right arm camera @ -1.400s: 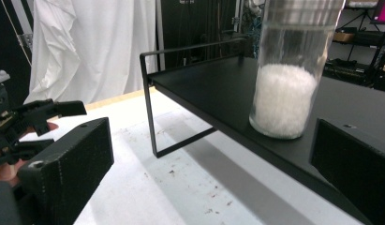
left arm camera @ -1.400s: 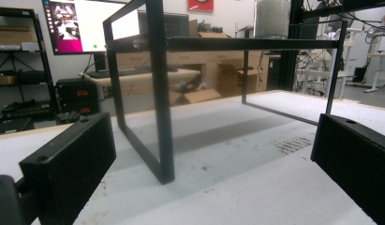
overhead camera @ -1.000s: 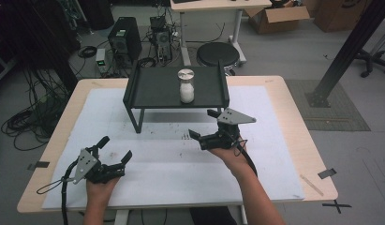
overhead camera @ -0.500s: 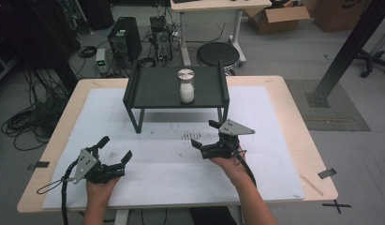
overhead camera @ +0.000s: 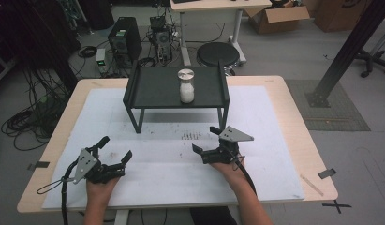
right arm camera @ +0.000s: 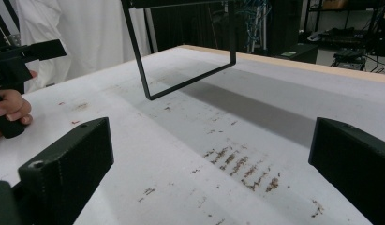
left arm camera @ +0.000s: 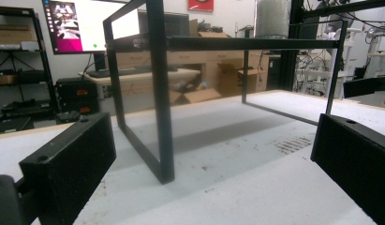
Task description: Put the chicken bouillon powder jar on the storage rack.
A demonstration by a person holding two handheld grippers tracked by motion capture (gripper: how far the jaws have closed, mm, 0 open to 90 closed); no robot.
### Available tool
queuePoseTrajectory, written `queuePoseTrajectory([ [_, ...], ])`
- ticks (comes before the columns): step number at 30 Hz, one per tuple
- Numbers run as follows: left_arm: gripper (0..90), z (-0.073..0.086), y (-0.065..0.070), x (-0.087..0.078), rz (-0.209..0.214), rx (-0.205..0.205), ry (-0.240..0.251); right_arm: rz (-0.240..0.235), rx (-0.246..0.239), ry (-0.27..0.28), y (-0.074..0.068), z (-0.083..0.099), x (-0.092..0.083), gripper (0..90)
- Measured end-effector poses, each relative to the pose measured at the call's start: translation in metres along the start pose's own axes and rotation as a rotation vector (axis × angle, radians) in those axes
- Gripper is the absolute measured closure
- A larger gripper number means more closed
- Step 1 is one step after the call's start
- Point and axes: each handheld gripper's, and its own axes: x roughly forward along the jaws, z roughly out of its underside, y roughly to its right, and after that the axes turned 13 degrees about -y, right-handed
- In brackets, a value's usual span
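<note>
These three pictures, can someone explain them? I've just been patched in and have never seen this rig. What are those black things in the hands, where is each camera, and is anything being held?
There is no robot arm here: a person holds a hand-operated gripper in each hand. The high view looks down on the table, with the left gripper at the left and the right gripper at the right. Each of the other two pictures comes from a camera riding on one gripper, looking out between its two black fingers. On the white-covered table stands a black metal stand, and on top of it a small jar with a silver lid and white contents. Both grippers are open and hold nothing, well short of the jar.
</note>
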Motion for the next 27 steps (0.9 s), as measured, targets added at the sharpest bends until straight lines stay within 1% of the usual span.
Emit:
queuePoseTrajectory([
  [7, 0.6, 0.000, 0.000, 0.000, 0.000, -0.001, 0.000, -0.001, 0.012, 0.004, 0.000, 0.010, 0.002, 0.2],
  [11, 0.6, 0.000, 0.000, 0.000, 0.000, -0.001, 0.000, 0.001, 0.010, 0.024, 0.000, 0.012, 0.000, 0.2],
  [14, 0.6, 0.000, 0.000, 0.000, 0.000, -0.001, -0.001, 0.006, -0.001, 0.039, -0.002, 0.013, -0.001, 0.2],
  [17, 0.6, 0.000, 0.000, 0.000, 0.000, -0.001, -0.002, 0.015, -0.023, 0.074, -0.004, 0.015, -0.003, 0.3],
  [21, 0.6, 0.000, 0.000, 0.000, 0.000, -0.003, -0.003, 0.028, -0.059, 0.139, -0.008, 0.020, -0.008, 0.2],
  [23, 0.6, 0.000, 0.000, 0.000, 0.000, -0.004, -0.004, 0.030, -0.079, 0.168, -0.009, 0.023, -0.010, 0.3],
  [24, 0.6, 0.000, 0.000, 0.000, -0.001, -0.004, -0.005, 0.034, -0.097, 0.185, -0.011, 0.024, -0.011, 0.4],
  [27, 0.7, 0.000, 0.000, 0.000, 0.000, -0.004, -0.005, 0.040, -0.126, 0.208, -0.014, 0.026, -0.013, 0.2],
])
